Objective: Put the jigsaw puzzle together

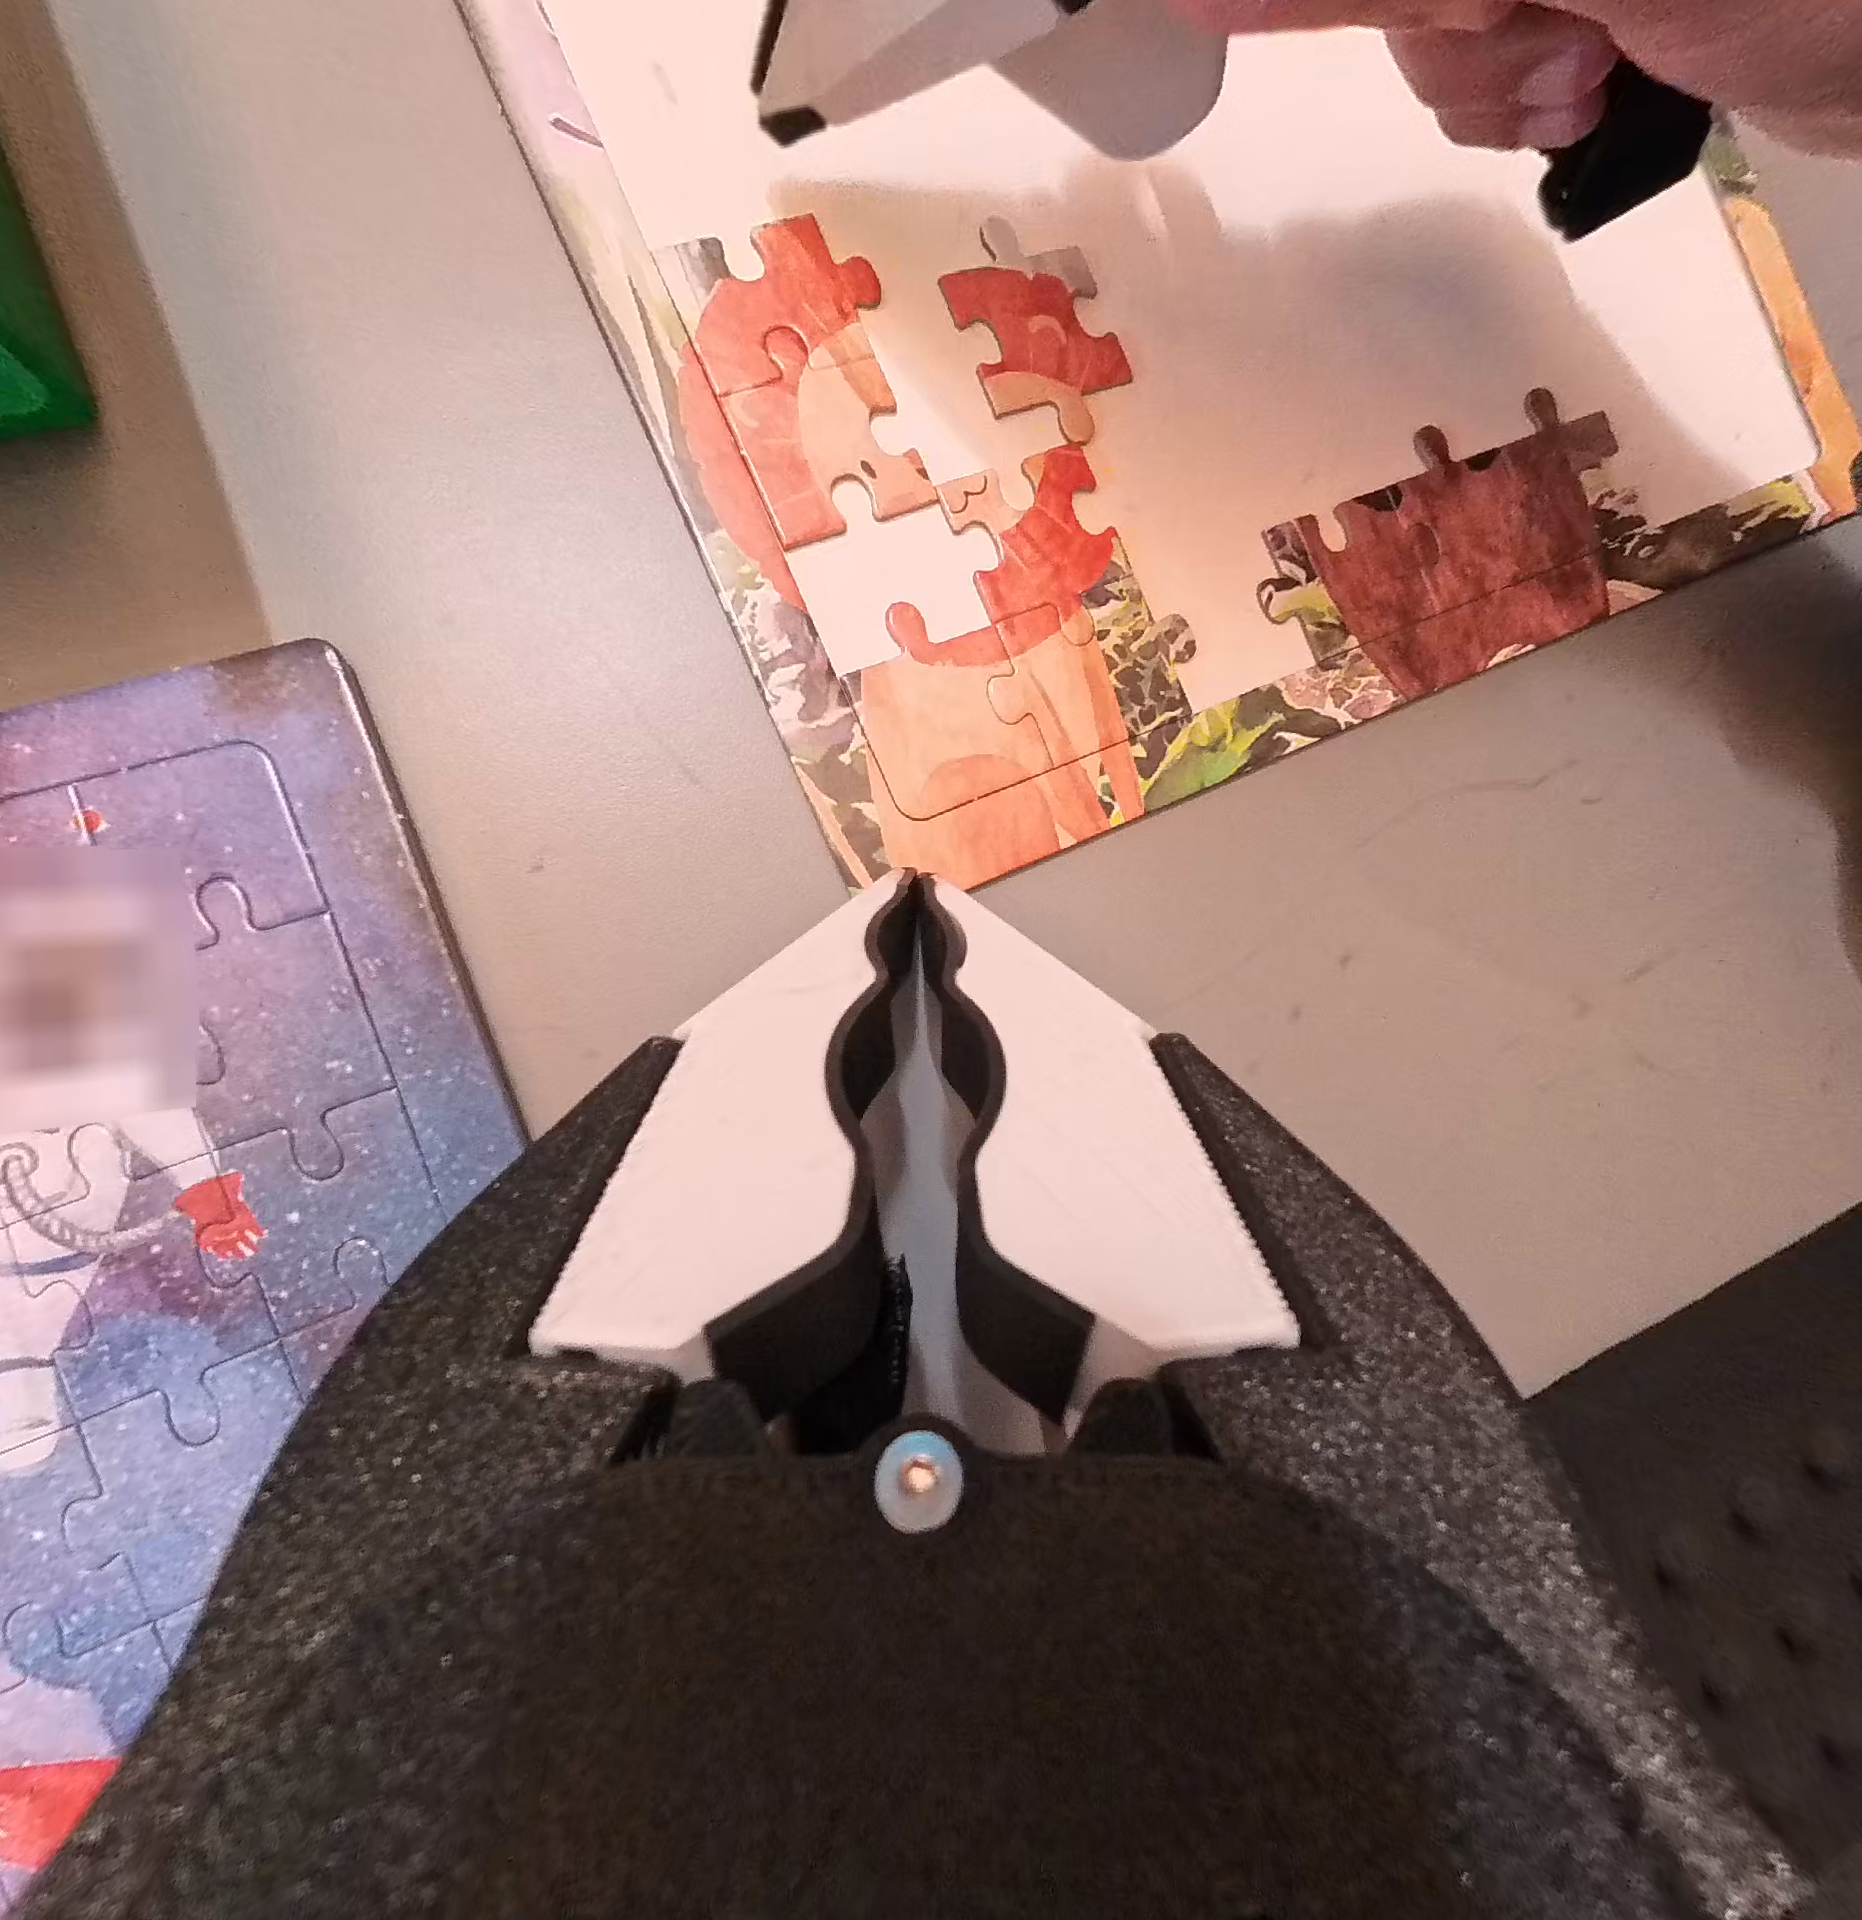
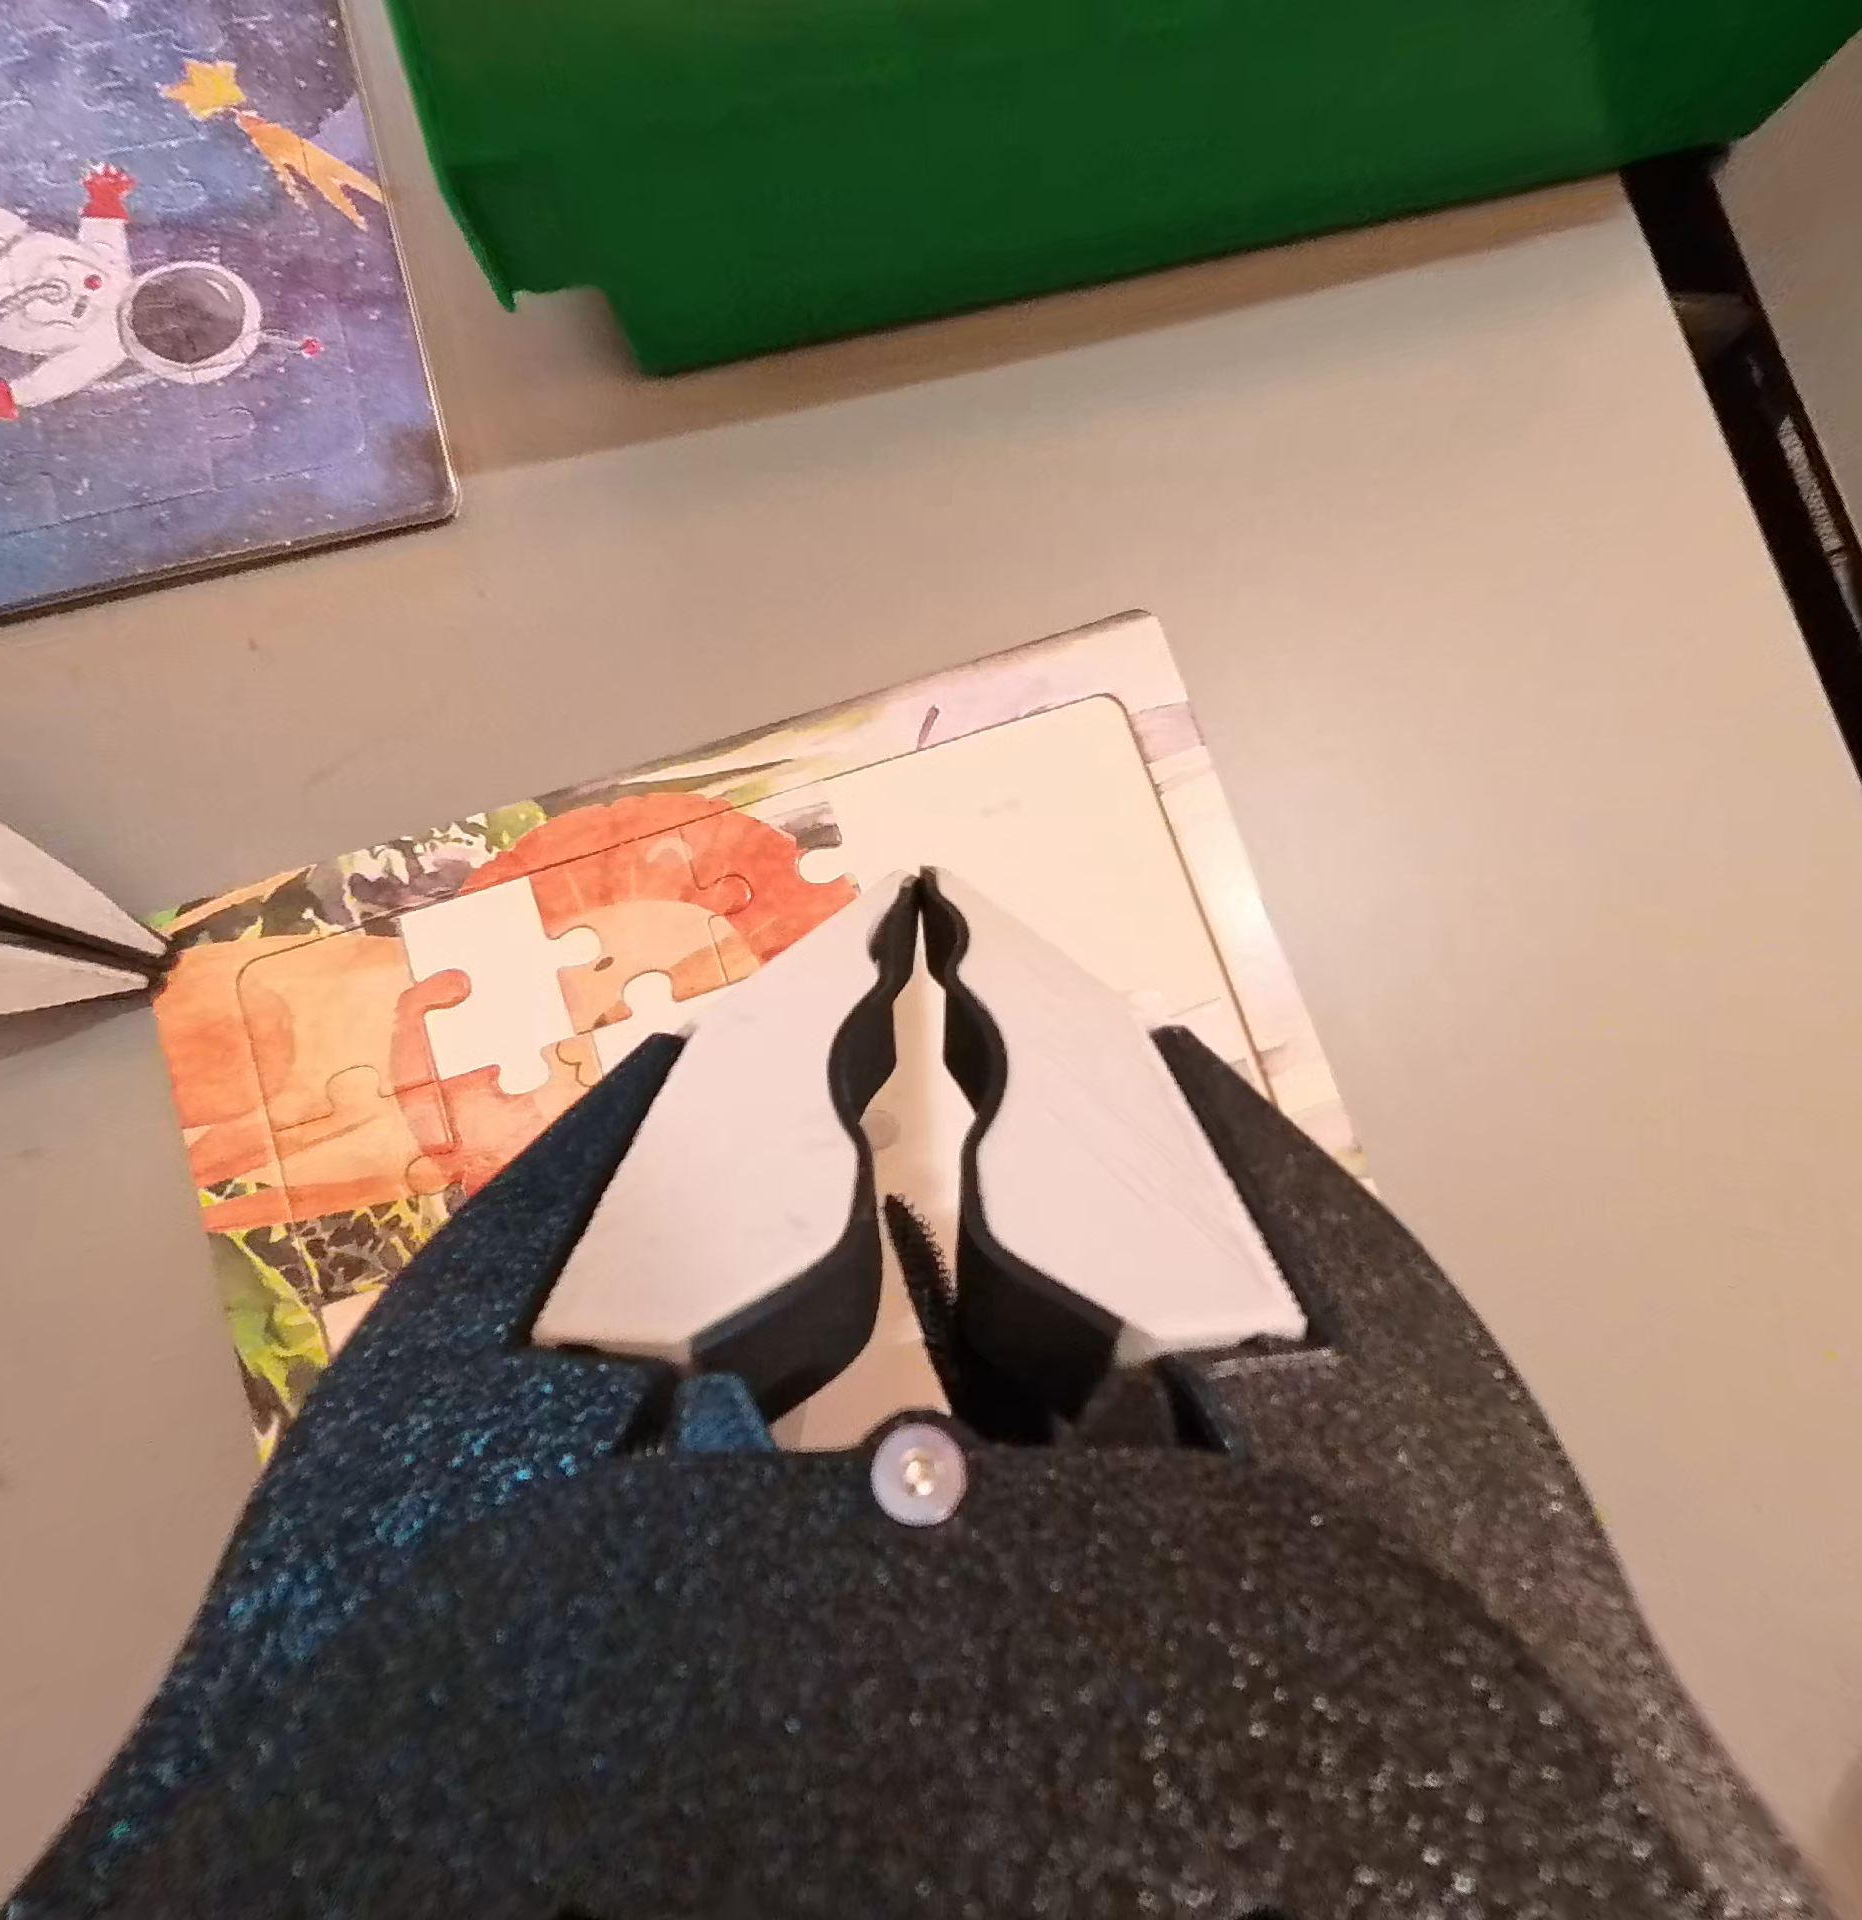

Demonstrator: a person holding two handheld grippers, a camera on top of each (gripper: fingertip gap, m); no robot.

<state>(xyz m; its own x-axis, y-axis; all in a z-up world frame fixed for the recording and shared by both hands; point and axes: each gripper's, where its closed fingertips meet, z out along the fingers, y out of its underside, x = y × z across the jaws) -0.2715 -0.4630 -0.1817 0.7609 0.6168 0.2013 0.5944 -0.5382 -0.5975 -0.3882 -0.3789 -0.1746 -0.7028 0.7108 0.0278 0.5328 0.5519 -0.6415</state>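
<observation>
Both hand-held grippers closed and empty, left (image 1: 919,883), right (image 2: 922,878), above grey table (image 2: 1426,623).

Two grippers (image 1: 919,883) (image 2: 922,878), two puzzle boards (image 1: 1322,748) (image 1: 314,935), one green bin (image 2: 1010,156) beyond the right gripper.
</observation>
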